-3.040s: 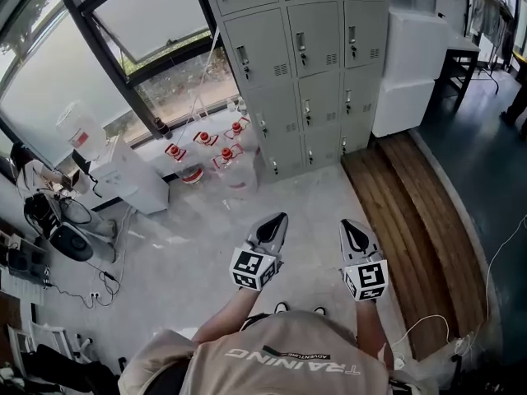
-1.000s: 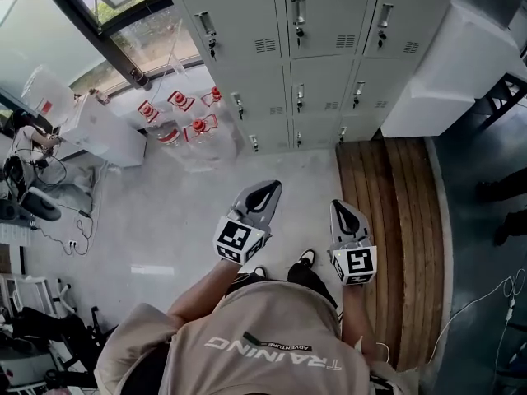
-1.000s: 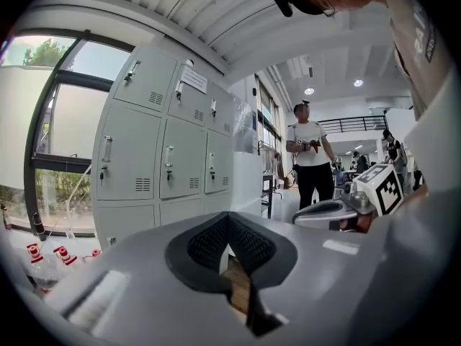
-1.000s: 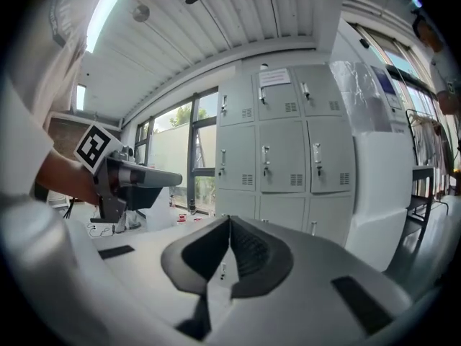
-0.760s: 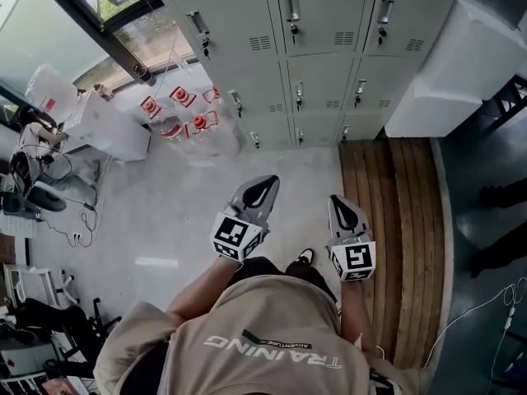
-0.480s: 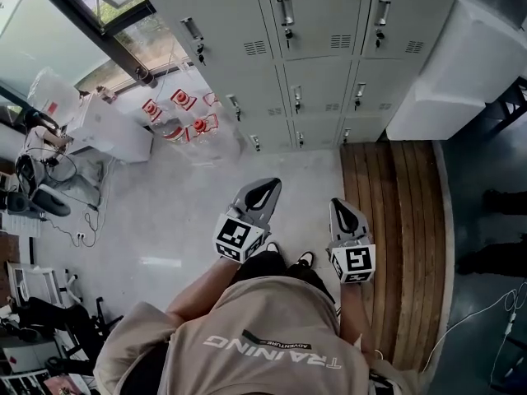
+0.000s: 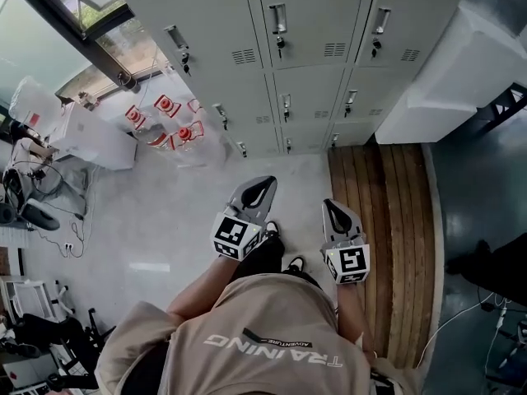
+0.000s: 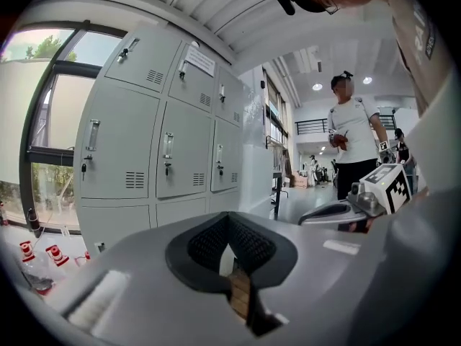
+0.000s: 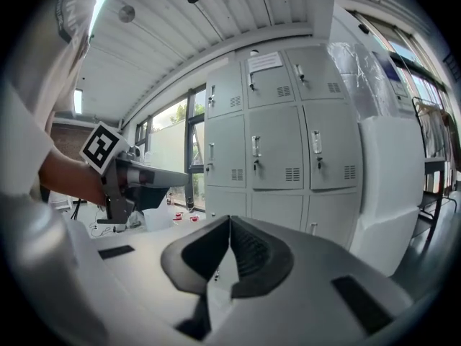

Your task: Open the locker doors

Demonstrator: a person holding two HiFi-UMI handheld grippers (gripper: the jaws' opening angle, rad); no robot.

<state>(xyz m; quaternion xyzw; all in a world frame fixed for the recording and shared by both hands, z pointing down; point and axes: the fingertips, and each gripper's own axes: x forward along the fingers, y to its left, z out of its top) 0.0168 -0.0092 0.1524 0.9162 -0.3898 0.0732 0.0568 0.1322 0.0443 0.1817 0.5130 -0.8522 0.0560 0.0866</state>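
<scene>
The lockers (image 7: 313, 23) have drawn nearer, every door still shut (tall upright panels, handles vertical); short of them, left gripper (image 7: 265, 181) and right gripper (image 7: 330, 206) point lockerward, jaws closed, empty

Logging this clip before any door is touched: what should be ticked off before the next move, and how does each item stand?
1. All locker doors closed, none opened yet: ok.
2. The left gripper empty, jaws together: ok.
3. The right gripper empty, jaws together: ok.
4. Grippers at a door handle: not ok, both are held short of the doors.
5. Way ahead free: ok, the water bottles stand off to the left.
6. Doors unlocked: cannot tell.
</scene>
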